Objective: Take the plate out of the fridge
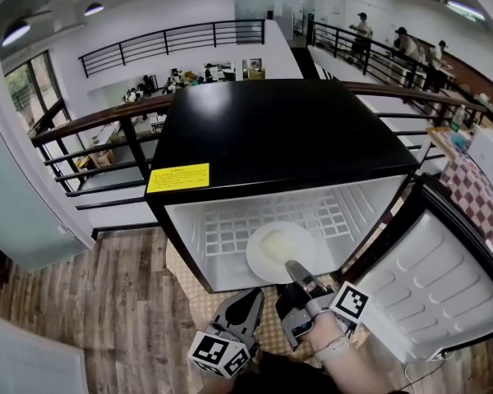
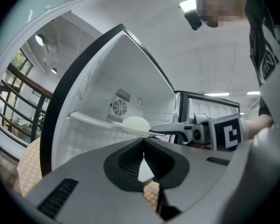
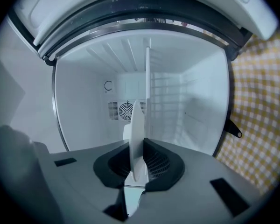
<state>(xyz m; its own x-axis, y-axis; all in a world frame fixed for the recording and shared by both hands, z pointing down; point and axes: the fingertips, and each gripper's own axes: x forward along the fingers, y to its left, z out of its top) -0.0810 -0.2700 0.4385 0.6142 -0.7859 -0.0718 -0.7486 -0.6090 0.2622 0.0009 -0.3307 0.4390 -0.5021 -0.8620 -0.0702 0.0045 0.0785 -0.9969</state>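
- On the white wire shelf (image 1: pixel 222 235) inside the fridge (image 1: pixel 271 130) lies the plate (image 1: pixel 275 249), close to the front edge. The right gripper (image 1: pixel 296 269) has its jaws clamped on the near rim, one above and one below.
- Between that gripper's pads the plate (image 3: pixel 136 125) shows edge-on as a thin white blade. It is a round, smooth, slick-looking dish held by a narrow bite. Something pale sits on it, and I cannot tell what.
- The step in hand looks like the draw-out. The plate should come straight toward the opening, kept level with no wrist roll, because a rim grip lets a smooth plate pivot. It should clear the shelf's front edge before it is lowered.
- The left gripper (image 1: pixel 248 300) hovers just before the opening beside the right one, its jaws together on nothing. It could steady the plate from beneath.
- The fridge has a glossy black top and a moulded white liner. Its ribbed white door (image 1: pixel 431 286) stands open at the right, over a yellow checked mat (image 1: pixel 199 298) on a plank floor (image 1: pixel 107 302).
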